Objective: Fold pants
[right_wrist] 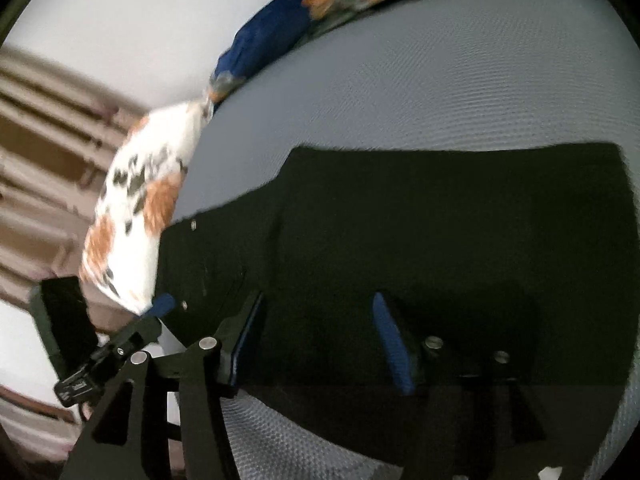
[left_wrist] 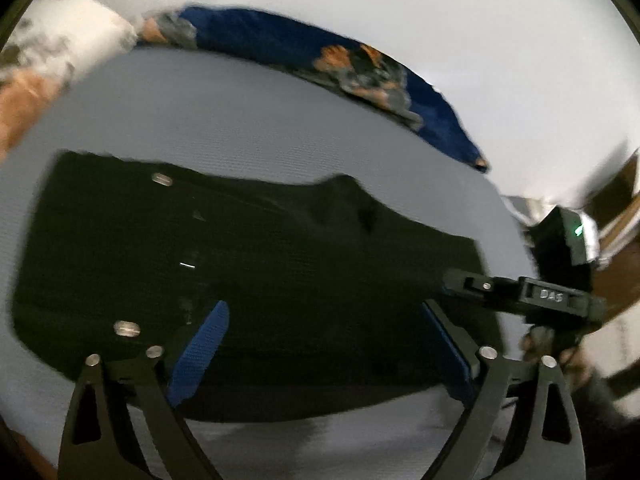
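Black pants (left_wrist: 248, 264) lie flat on a grey textured bed surface (left_wrist: 260, 120), with small metal studs near their left end. My left gripper (left_wrist: 320, 344) is open, its blue-padded fingers spread just above the near edge of the pants. The right gripper shows at the right of the left wrist view (left_wrist: 520, 292). In the right wrist view the pants (right_wrist: 420, 232) fill the middle, and my right gripper (right_wrist: 320, 340) is open over their near edge, holding nothing. The left gripper shows at the lower left there (right_wrist: 120, 344).
A white pillow with orange and dark print (right_wrist: 136, 216) lies at the left end of the pants. A blue patterned blanket (left_wrist: 320, 56) runs along the far edge of the bed by a white wall. Wooden furniture (right_wrist: 40, 140) stands beyond the bed.
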`<state>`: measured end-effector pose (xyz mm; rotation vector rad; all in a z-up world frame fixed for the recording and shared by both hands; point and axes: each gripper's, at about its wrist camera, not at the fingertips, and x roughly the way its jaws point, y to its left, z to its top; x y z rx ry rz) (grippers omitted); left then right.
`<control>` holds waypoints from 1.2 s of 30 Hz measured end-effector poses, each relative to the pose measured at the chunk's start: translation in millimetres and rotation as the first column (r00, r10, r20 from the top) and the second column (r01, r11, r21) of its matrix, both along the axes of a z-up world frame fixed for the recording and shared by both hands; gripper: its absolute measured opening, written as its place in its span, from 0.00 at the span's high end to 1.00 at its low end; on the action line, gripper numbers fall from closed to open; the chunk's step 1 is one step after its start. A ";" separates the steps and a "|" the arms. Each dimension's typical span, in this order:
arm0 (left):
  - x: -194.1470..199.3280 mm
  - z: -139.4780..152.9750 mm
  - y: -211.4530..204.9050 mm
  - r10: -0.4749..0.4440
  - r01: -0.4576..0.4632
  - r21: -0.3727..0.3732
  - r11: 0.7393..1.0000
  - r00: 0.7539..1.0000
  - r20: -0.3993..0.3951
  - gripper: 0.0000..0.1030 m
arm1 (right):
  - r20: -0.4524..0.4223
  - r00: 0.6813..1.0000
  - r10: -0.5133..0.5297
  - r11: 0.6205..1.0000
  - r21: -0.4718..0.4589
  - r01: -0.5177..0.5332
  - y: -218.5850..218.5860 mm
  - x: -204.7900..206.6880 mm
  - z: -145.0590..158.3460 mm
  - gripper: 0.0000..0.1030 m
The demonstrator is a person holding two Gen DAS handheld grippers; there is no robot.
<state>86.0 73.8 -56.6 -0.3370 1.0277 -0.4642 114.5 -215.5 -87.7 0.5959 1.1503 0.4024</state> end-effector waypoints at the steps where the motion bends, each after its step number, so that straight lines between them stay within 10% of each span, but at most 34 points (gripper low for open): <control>1: 4.3 -2.7 -4.9 -0.018 0.016 -0.039 0.999 0.999 -0.034 0.14 | 0.000 1.000 -0.021 1.000 -0.001 0.021 -7.0 -2.9 1.4 0.47; 6: 27.4 -31.2 -33.5 -0.099 0.055 -0.180 0.982 0.965 -0.242 0.35 | -0.005 0.992 -0.125 0.992 0.003 0.125 -46.7 -21.7 1.6 0.46; 12: 35.8 -57.7 -60.0 -0.119 0.072 -0.140 0.988 0.924 -0.364 0.39 | -0.023 0.978 -0.205 0.978 0.025 0.206 -75.3 -38.4 -4.1 0.46; 22: 30.6 -63.0 -66.0 -0.154 0.085 -0.187 0.979 0.906 -0.394 0.41 | -0.047 0.974 -0.224 0.973 0.053 0.226 -87.2 -43.1 -17.5 0.45; 25: 24.2 -65.5 -70.8 -0.170 0.093 -0.203 0.975 0.899 -0.403 0.48 | -0.050 0.974 -0.220 0.973 0.056 0.222 -85.6 -42.0 -19.3 0.45; 29: 21.8 -77.0 -77.7 -0.173 0.081 -0.217 0.973 0.877 -0.448 0.86 | -0.048 0.976 -0.212 0.976 0.043 0.214 -83.4 -43.9 -19.1 0.44; 36: 18.8 -57.5 -87.7 -0.173 0.113 -0.174 0.978 0.910 -0.377 0.93 | -0.015 0.984 -0.175 0.979 -0.105 0.172 -72.2 -51.6 -14.0 0.44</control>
